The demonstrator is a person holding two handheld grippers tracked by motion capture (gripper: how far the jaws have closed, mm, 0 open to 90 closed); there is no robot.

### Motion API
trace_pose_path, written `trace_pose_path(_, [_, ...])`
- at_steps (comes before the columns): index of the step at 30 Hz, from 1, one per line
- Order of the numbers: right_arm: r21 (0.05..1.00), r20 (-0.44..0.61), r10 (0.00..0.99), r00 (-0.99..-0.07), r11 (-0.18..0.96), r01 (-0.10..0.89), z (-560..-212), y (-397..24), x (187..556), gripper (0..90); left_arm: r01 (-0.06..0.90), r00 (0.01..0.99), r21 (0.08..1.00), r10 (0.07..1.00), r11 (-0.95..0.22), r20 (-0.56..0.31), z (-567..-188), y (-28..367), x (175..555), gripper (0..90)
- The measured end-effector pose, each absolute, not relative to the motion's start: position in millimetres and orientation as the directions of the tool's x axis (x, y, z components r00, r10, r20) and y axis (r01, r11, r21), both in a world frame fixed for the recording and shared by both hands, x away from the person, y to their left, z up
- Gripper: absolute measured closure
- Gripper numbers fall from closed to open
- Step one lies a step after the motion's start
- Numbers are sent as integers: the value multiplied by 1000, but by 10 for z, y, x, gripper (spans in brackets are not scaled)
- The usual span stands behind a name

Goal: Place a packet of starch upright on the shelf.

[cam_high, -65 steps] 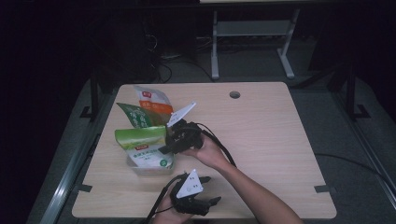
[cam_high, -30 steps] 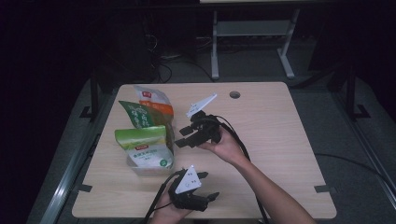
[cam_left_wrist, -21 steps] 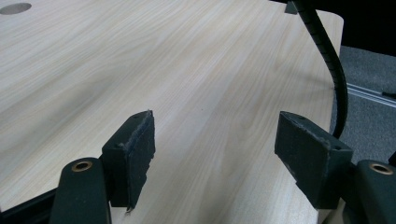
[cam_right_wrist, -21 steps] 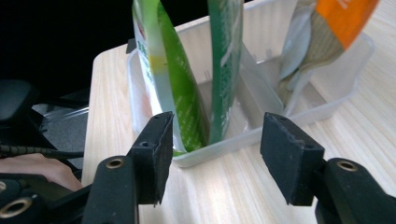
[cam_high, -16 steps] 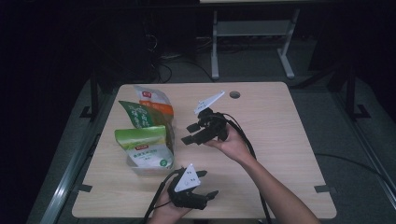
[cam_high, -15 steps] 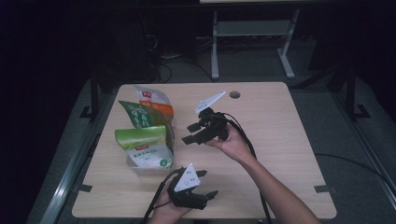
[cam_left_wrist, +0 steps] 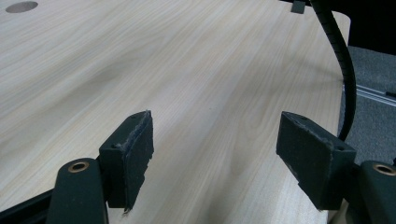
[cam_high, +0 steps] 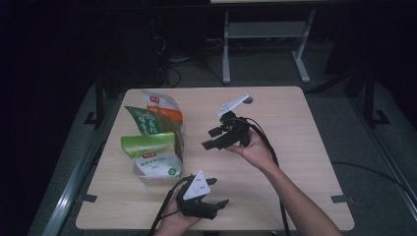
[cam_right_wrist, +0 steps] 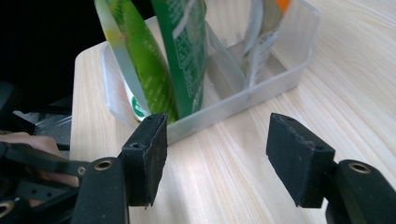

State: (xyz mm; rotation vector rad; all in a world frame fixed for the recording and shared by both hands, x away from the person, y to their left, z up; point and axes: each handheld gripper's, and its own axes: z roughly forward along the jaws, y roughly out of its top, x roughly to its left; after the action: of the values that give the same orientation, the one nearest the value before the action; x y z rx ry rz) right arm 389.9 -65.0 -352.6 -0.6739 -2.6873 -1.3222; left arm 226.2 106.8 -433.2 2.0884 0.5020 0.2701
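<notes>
**Both grippers empty, packets standing in the tray**

The right gripper (cam_high: 212, 138) hangs above mid-bench with its jaws spread and nothing between them, pointing left toward the clear plastic tray (cam_right_wrist: 280, 77). That tray sits at the left of the bench (cam_high: 295, 128) and holds three pouches upright: a pale green one (cam_high: 153, 155) nearest, a dark green one (cam_high: 147, 120) behind it, an orange-and-white one (cam_high: 164, 105) farthest. The left gripper (cam_high: 216, 205) rests low at the near edge, jaws also apart and empty, facing bare wood.

The placing step looks finished, or a fresh pick is about to start. Any next grasp calls for closing on a pouch's top edge without tipping its neighbours.
</notes>
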Motion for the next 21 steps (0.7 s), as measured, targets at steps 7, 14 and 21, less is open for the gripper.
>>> trace_pose_path(7, [720,270,375,-887,533,444,-3556,-751,3896,371,251,886,848,463,-468,-7,-4313,1094,2295,268])
trace_pose_path(14, [712,270,390,-881,535,455,-3559,-842,3872,368,254,883,850,469,-462,-9,-4318,1100,2309,268])
trace_pose_path(21, [707,273,401,-874,533,465,-3585,-957,3850,365,257,883,848,469,-464,-12,-4318,1101,2315,267])
